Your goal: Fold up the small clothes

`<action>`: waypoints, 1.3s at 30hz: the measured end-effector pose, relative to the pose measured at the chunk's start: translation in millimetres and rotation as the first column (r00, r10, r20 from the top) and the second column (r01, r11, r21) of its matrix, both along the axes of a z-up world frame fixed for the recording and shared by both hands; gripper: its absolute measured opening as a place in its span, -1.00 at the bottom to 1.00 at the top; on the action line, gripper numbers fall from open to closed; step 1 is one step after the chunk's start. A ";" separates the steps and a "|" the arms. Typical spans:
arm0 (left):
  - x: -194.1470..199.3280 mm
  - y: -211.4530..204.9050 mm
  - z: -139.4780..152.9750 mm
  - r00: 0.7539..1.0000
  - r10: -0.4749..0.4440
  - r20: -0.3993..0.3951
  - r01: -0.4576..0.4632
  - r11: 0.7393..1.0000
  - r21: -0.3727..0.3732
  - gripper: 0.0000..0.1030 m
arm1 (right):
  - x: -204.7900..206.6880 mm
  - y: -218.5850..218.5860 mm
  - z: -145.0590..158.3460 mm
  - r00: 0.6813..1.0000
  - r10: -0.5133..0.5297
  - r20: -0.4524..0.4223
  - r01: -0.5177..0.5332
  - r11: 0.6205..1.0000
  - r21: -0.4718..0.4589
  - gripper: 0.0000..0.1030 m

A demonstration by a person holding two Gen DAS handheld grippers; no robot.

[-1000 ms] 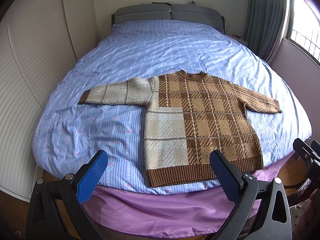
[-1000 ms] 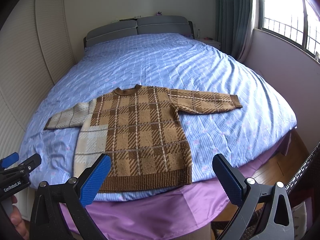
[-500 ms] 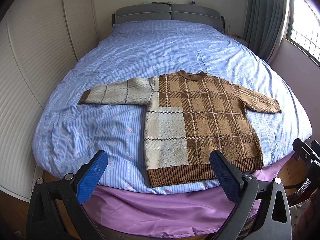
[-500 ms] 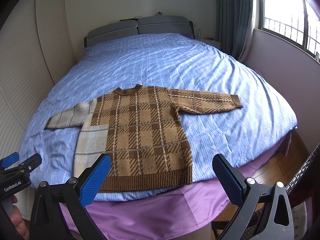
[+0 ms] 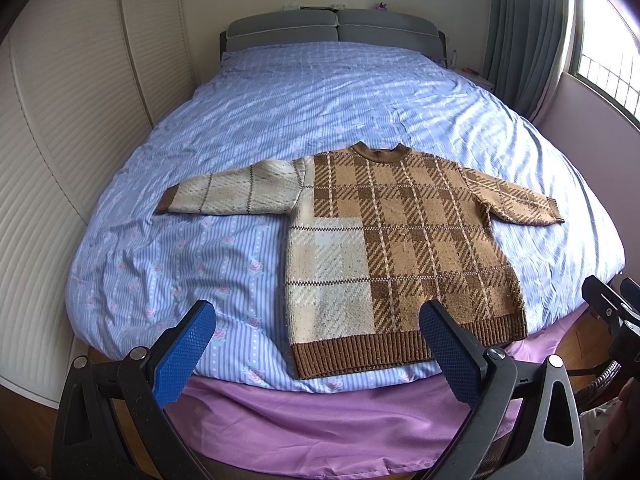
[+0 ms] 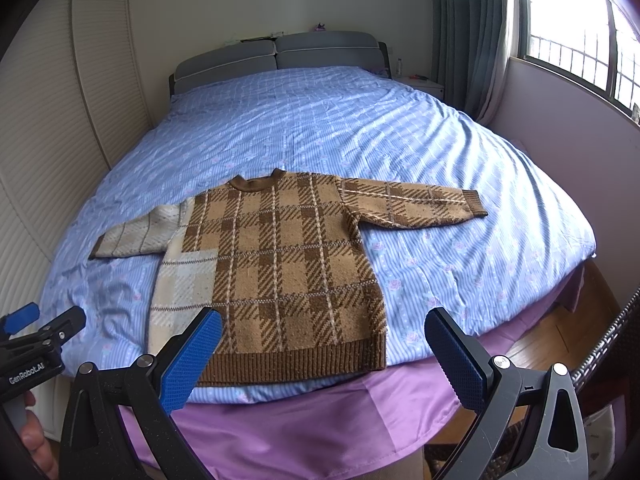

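Note:
A small plaid sweater (image 5: 384,248) (image 6: 280,264), brown with a cream left panel and cream left sleeve, lies flat and face up near the foot of the bed, both sleeves spread out. Its ribbed hem (image 5: 360,354) is at the near edge of the mattress. My left gripper (image 5: 316,344) hovers open above the foot of the bed, in front of the hem's cream side. My right gripper (image 6: 322,344) is also open, holding nothing, in front of the hem's brown side. Each gripper shows at the edge of the other's view.
The bed (image 5: 320,100) has a blue striped floral cover, with a purple sheet (image 5: 320,420) hanging over the foot. A grey headboard (image 5: 332,32) stands at the far end. White slatted wardrobe doors (image 5: 52,128) run along the left, a window and curtain on the right.

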State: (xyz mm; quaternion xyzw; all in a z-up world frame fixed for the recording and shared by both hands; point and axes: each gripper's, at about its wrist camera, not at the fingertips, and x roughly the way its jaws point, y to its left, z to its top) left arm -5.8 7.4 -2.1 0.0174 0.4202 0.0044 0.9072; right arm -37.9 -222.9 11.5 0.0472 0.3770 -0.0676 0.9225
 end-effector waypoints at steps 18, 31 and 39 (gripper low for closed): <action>103.7 -107.6 2.2 0.990 -0.115 0.087 0.116 0.993 -0.004 1.00 | 54.7 -104.0 -11.2 0.978 -0.197 0.070 0.189 0.977 0.100 0.98; 227.4 -261.5 -37.8 0.967 -0.218 0.131 0.225 0.973 -0.042 1.00 | 145.7 -273.9 -58.7 0.884 -0.465 0.052 0.431 0.853 0.294 0.30; 284.3 -307.1 -79.3 0.970 -0.213 0.117 0.214 0.977 0.005 1.00 | 193.0 -336.7 -119.7 0.824 -0.566 -0.019 0.526 0.752 0.397 -0.03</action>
